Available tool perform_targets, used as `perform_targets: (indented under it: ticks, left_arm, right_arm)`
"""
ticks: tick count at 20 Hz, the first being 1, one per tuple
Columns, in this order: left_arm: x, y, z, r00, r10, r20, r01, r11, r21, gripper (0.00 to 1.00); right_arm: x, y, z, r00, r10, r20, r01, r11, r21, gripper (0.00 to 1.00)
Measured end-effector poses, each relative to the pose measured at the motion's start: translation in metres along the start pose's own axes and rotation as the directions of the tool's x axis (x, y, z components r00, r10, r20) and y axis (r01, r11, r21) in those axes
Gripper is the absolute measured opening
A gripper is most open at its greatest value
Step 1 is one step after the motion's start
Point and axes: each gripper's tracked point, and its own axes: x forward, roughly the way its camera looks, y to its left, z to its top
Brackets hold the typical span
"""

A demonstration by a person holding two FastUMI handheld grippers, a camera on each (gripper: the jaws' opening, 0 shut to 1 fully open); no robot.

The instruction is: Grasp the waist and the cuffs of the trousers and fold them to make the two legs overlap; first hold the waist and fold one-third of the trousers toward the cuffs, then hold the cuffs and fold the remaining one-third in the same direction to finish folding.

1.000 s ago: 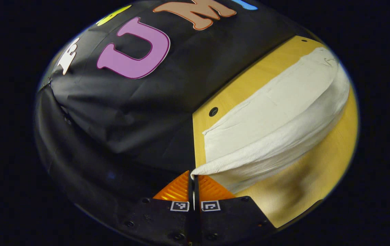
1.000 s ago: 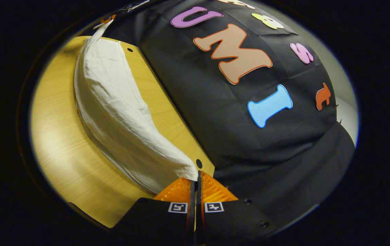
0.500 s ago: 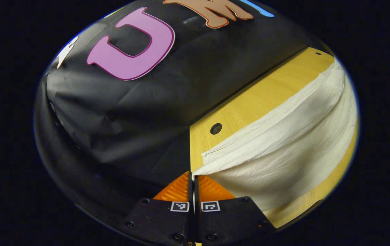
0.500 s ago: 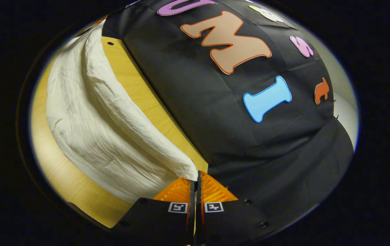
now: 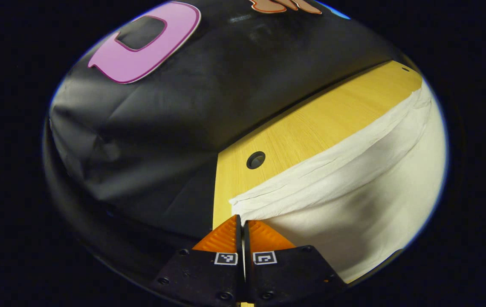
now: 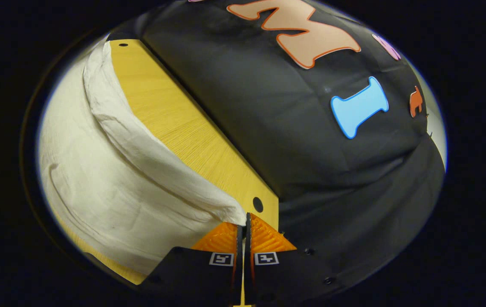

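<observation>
White trousers [image 5: 354, 183] lie across the yellow wooden table [image 5: 311, 123] in the left gripper view, with one doubled edge running along the table's back strip. My left gripper [image 5: 241, 218] is shut on the corner of that edge at the table's end. In the right gripper view the same trousers [image 6: 98, 179] spread over the left half of the picture, and my right gripper [image 6: 245, 216] is shut on their other corner. The cloth between the two corners hangs in a shallow fold. I cannot tell whether the held ends are waist or cuffs.
The black cloth wall [image 5: 175, 128] stands right behind the table's back edge [image 6: 209, 115]. Round holes mark the table's corners [image 5: 256, 160] [image 6: 257, 204]. A bare strip of table lies between the trousers and the wall.
Both grippers have carried the held edge toward the back of the table and lower. The trousers now cover more of the table, and the bare wood in front has nearly vanished.
</observation>
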Motion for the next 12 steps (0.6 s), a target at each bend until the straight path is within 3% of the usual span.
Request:
perform_targets:
  ticks: [5,7,9,10,12]
  left_arm:
    - [0.022,-0.020,0.000,0.999,-0.035,0.009,0.035,0.999,-0.027,0.01]
    - [0.020,-0.034,0.002,0.998,-0.063,0.013,0.063,0.997,-0.052,0.51]
    - [0.017,-0.036,0.012,0.998,-0.050,0.043,0.054,0.994,-0.096,1.00]
    - [0.007,-0.033,0.018,0.997,-0.043,0.064,0.050,0.991,-0.122,0.95]
    - [-0.010,-0.035,0.030,0.994,-0.034,0.103,0.053,0.981,-0.187,0.96]
  right_arm:
    - [0.019,0.028,-0.011,0.998,0.042,-0.053,-0.043,0.999,0.000,0.08]
    - [0.019,0.039,-0.010,0.996,0.067,-0.061,-0.064,0.997,0.052,0.33]
    - [0.013,0.036,-0.004,0.997,0.069,-0.045,-0.063,0.990,0.124,0.76]
    - [0.008,0.037,-0.003,0.996,0.083,-0.037,-0.075,0.982,0.172,0.98]
    - [-0.002,0.032,-0.003,0.997,0.078,-0.026,-0.068,0.959,0.277,1.00]
